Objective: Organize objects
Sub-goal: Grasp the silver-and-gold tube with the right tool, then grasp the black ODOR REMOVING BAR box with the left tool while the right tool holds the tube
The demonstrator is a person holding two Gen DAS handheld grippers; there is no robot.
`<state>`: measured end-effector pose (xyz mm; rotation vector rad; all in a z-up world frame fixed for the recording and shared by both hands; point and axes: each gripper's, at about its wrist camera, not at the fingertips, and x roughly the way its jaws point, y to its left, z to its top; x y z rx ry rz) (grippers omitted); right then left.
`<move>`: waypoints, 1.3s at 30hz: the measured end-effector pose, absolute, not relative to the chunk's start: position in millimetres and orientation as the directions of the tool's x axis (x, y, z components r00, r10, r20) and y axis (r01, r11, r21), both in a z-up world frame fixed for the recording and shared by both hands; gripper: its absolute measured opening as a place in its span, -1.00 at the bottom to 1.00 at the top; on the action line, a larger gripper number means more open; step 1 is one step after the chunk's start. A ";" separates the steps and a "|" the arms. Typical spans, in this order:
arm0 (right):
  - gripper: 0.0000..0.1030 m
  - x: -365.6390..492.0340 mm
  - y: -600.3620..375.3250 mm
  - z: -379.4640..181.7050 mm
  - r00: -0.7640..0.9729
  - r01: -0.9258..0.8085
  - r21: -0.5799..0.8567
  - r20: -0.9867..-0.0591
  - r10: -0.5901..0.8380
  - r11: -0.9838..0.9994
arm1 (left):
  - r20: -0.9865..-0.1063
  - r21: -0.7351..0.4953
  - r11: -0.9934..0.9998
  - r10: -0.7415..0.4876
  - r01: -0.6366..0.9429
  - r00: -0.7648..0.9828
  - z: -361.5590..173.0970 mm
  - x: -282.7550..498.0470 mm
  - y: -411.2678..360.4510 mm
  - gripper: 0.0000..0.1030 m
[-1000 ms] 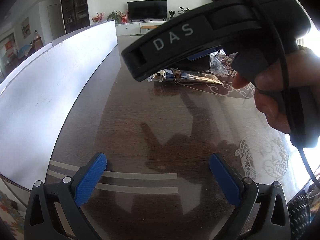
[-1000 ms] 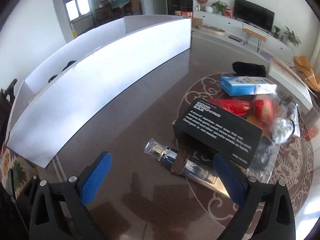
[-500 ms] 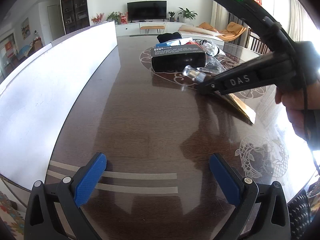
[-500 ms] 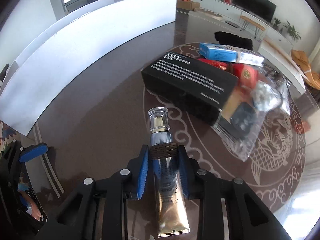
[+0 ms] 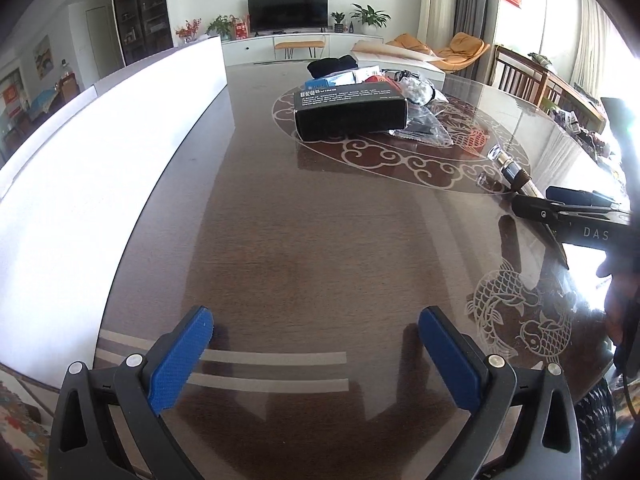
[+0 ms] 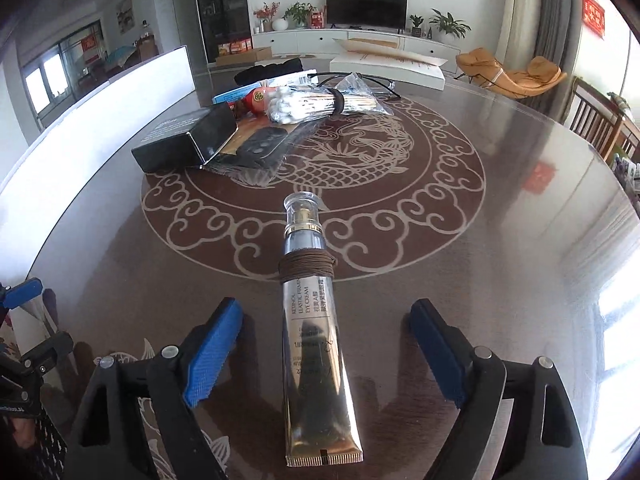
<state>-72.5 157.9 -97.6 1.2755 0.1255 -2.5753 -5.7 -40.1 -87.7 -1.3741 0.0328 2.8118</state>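
— We see a glossy dark wood table [image 6: 500,240] under a mirror-smooth top, with pale etched patterns.

— We agree. The tube [image 6: 316,364] looks like shiny gold metallic foil, with a clear plastic cap and matt brown cord wound round it.

— The black box [image 6: 184,144] seems matt card, its end face glossier.

— And we note crinkled clear plastic bag [image 6: 360,92] around cotton swabs; the blue gripper pads [image 6: 212,354] look finely textured.

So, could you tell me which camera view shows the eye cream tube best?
The right wrist view: the eye cream tube lies full length on the table between the open right gripper, label, brown cord and clear cap all visible. The left wrist view shows only its cap end at the far right, the rest hidden behind that gripper.
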 end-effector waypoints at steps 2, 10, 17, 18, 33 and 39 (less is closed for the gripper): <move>0.82 -74.8 158.7 -98.3 -0.572 0.279 0.059 -0.791 -0.215 -0.958 | -0.776 0.029 -0.999 -0.007 -0.024 -0.631 -74.9 -21.3 -37.6 1.00; 1.00 -78.9 144.5 -105.9 -0.558 0.303 -0.010 -0.813 -0.169 -0.953 | -0.741 0.037 -0.996 0.029 -0.084 -0.671 -7.6 -180.4 -30.6 1.00; 1.00 -78.1 146.5 -105.3 -0.559 0.296 -0.007 -0.812 -0.168 -0.955 | -0.855 -0.155 -0.956 0.255 -0.248 -0.452 -56.3 -256.8 -33.3 1.00; 1.00 -78.1 146.5 -105.3 -0.559 0.296 -0.007 -0.812 -0.168 -0.955 | -0.849 -0.177 -0.945 0.288 -0.276 -0.444 -55.9 -250.6 -34.1 1.00; 1.00 -77.3 153.0 -102.7 -0.563 0.277 0.025 -0.805 -0.184 -0.960 | -0.891 -0.050 -0.898 0.238 -0.437 -0.387 -73.9 -160.6 2.9 1.00; 1.00 -77.5 151.6 -103.1 -0.562 0.278 0.011 -0.809 -0.172 -0.961 | -0.854 0.105 -0.916 0.117 -0.387 -0.507 -69.7 -167.4 32.3 0.48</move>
